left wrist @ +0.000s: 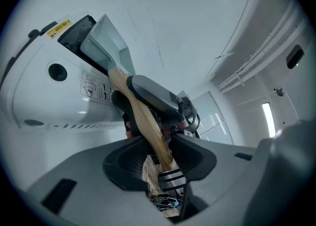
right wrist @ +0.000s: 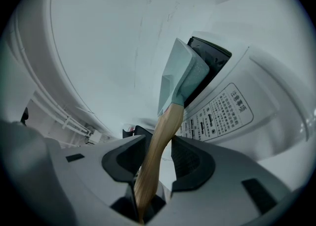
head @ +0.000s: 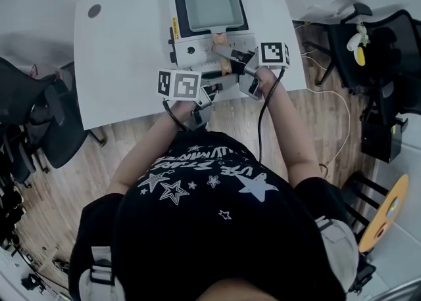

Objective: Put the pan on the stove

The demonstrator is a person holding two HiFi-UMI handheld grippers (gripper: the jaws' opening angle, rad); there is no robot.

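- I see the pan (head: 209,2) on the stove (head: 183,48) at the table's (head: 125,43) far edge, its wooden handle (head: 220,42) pointing straight back at me.
- My left gripper (left wrist: 160,153) and right gripper (right wrist: 158,157) both clamp that handle.

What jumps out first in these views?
The pale green pan lies over the portable stove on the white table. Both the left gripper and the right gripper have their fingers closed on its wooden handle.
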